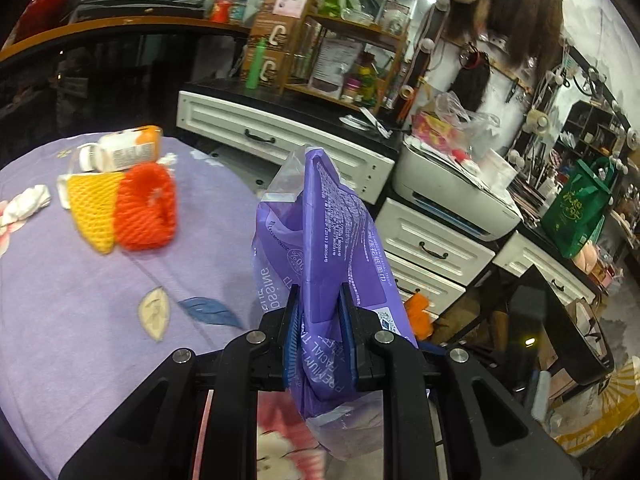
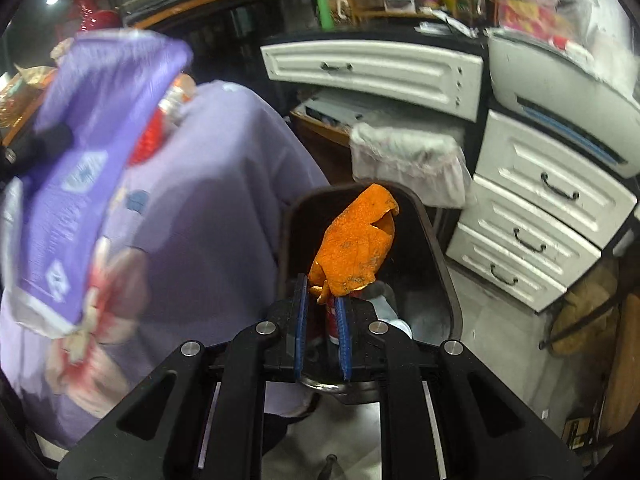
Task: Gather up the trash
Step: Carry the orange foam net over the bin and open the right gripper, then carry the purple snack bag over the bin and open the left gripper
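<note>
My left gripper (image 1: pixel 319 300) is shut on a purple plastic tissue wrapper (image 1: pixel 332 232), which stands up between the pads over the edge of the lilac-covered table (image 1: pixel 100 312). The same wrapper (image 2: pixel 80 168) shows blurred at the left of the right wrist view. My right gripper (image 2: pixel 323 292) is shut on a piece of orange peel (image 2: pixel 356 244), held above the open black bin (image 2: pixel 444 280) beside the table. On the table lie a yellow foam net (image 1: pixel 94 208), a red foam net (image 1: pixel 146 212), a white and orange bottle (image 1: pixel 120 152) and a crumpled tissue (image 1: pixel 28 200).
White drawers (image 2: pixel 536 216) and a printer (image 1: pixel 452 196) line the wall to the right. A second bin with a white liner (image 2: pixel 408 160) stands behind the black one. A green bag (image 1: pixel 576 208) sits on the counter. Cluttered shelves (image 1: pixel 340 40) fill the back.
</note>
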A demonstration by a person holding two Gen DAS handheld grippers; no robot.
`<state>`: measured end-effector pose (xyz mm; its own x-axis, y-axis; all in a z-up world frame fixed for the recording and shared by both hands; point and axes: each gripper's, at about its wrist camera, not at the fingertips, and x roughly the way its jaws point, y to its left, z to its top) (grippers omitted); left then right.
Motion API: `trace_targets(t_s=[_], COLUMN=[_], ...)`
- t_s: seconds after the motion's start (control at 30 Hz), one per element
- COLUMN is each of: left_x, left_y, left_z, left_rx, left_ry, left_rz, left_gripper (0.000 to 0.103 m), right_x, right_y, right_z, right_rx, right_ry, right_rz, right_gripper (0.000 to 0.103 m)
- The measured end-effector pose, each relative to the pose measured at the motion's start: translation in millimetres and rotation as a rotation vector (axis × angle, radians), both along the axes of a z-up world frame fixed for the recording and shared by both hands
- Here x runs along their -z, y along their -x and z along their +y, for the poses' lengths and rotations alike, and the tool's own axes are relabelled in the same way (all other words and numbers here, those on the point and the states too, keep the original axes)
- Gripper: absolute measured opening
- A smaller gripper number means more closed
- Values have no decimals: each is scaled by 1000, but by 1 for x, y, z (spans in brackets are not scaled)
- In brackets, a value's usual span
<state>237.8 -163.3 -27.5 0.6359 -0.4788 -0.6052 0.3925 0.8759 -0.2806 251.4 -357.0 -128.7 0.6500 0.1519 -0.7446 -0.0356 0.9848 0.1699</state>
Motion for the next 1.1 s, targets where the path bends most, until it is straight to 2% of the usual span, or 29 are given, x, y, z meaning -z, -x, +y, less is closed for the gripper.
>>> trace_targets(t_s=[0.3,0.57,0.7,0.9,1.1], left_x=[18,25,28,38,52], left_y=[-8,-14,-15,-16,-18], left_z=[-31,-48,-55,-74,-99], left_rx=[16,32,45,85,134], left_ry=[-48,-90,-107,-144,-188], left_rz=[35,43,45,54,76], left_gripper=[19,19,19,19,19], right_x=[60,89,89,71,47], right_y=[-29,-38,-29,-3,31], right_z=[-12,-24,-33,-56,-81], right_rx=[12,41,68,155,244], right_ry=[-18,-34,-37,-57,-50], right_rz=[107,156,151,113,51], right_gripper=[14,15,15,17,35])
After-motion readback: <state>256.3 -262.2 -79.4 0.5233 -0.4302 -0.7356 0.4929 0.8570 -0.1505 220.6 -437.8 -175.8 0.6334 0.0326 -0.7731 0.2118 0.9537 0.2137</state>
